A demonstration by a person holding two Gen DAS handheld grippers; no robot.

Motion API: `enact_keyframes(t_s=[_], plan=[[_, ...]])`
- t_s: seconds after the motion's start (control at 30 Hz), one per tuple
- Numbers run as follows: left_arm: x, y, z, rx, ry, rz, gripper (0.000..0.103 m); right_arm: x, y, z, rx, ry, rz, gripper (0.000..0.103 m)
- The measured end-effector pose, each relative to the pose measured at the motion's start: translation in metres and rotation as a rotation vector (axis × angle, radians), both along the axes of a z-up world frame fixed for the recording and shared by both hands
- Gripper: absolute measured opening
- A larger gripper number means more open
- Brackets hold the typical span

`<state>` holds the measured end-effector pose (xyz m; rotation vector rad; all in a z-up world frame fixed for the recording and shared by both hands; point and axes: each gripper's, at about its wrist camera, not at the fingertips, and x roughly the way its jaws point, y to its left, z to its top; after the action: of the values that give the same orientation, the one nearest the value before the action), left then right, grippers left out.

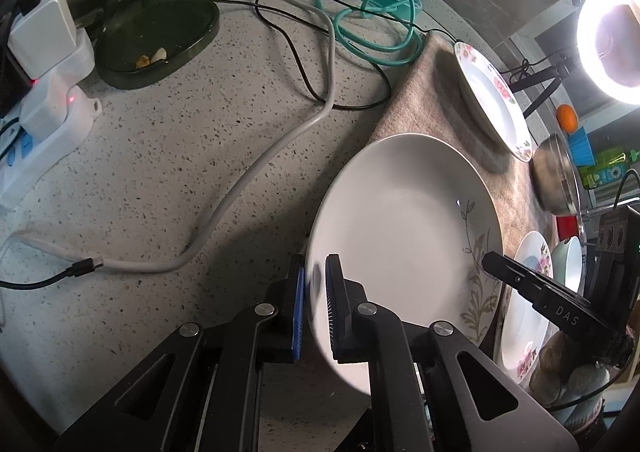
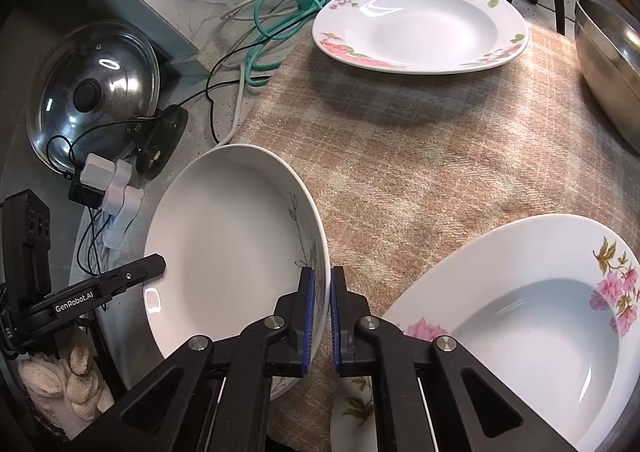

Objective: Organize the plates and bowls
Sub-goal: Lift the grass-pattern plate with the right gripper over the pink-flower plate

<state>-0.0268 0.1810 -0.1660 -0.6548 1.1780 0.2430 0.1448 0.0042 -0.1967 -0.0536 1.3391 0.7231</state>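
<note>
A white plate with a grey leaf sprig (image 1: 404, 236) is held tilted between both grippers, above the edge of a plaid cloth (image 2: 420, 155). My left gripper (image 1: 315, 304) is shut on its left rim. My right gripper (image 2: 321, 306) is shut on its right rim; the plate (image 2: 224, 248) fills that view's lower left. A pink-flowered soup plate (image 2: 424, 23) lies at the far end of the cloth. Another flowered soup plate (image 2: 532, 328) lies near right. A steel bowl (image 2: 608, 67) stands at the right edge.
A speckled counter (image 1: 180, 155) carries a grey cable (image 1: 280, 139), teal cable coil (image 1: 376, 27), black cables, a white power strip with chargers (image 1: 48, 91) and a dark dish (image 1: 156, 31). A glass pot lid (image 2: 96, 91) leans at left. A ring light (image 1: 612, 43) glares at right.
</note>
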Motion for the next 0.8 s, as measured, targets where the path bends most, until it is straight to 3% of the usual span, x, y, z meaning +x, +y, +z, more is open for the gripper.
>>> enact_keyframes(t_s=[0.43, 0.8], plan=[[0.001, -0.002, 0.023, 0.031, -0.047, -0.010, 0.008, -0.003, -0.010, 0.019, 0.042, -0.022, -0.029, 0.005], [0.021, -0.034, 0.044, 0.042, -0.090, -0.108, 0.008, -0.011, -0.052, 0.043, 0.071, -0.051, -0.122, 0.005]])
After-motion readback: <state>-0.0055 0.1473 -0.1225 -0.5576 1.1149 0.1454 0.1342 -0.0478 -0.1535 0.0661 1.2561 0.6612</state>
